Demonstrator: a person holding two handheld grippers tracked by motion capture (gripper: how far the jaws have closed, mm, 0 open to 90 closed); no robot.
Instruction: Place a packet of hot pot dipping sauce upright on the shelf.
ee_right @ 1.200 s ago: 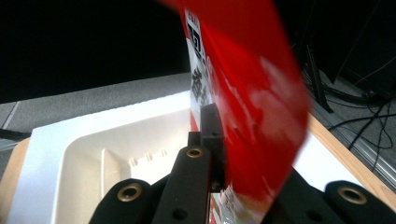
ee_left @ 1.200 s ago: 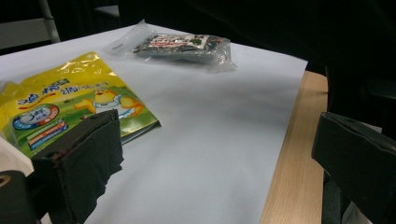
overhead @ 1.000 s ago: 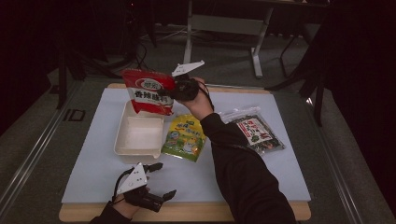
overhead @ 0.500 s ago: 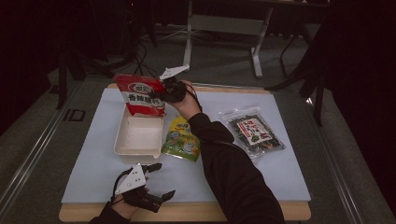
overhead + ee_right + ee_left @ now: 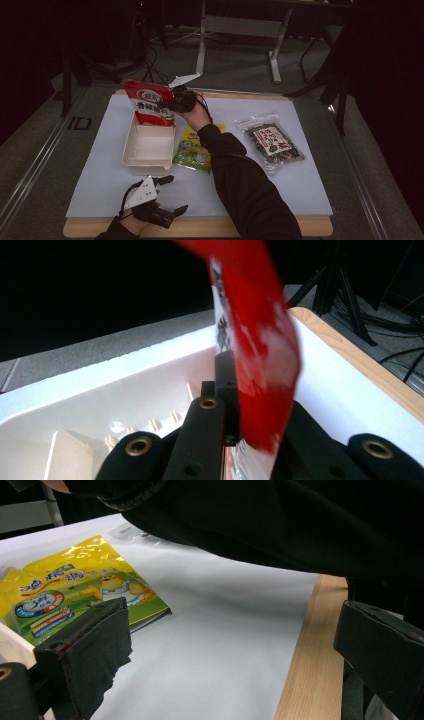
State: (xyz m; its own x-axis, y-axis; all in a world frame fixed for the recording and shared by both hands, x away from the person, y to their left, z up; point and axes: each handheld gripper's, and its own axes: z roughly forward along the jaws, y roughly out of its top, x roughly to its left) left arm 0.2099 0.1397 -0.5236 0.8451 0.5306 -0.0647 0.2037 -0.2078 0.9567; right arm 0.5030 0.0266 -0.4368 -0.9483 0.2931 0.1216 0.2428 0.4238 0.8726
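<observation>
Holding: my right gripper [image 5: 176, 102] has its fingers [image 5: 210, 430] pinched on the edge of the red snack bag [image 5: 148, 102], seen in the right gripper view.
Bag position: the red snack bag hangs upright above the far end of the white tray [image 5: 131, 145], lifted off the desk [image 5: 300, 227].
Bag attitude: the printed face shows in the high view; the bottom edge sits just at the tray's far rim, and I cannot tell whether it touches.
Tray: the white tray lies on the pale sheet [image 5: 300, 185], its long side running away from me.
Left gripper: my left gripper [image 5: 167, 197] rests at the near edge of the desk, fingers [image 5: 95, 645] spread apart with nothing between them.
Yellow-green packet: the yellow-green packet [image 5: 192, 152] lies flat just beside the tray, partly under my right sleeve [image 5: 240, 180].
Dark packet: the dark seaweed packet [image 5: 270, 142] lies flat, well apart to the right.
</observation>
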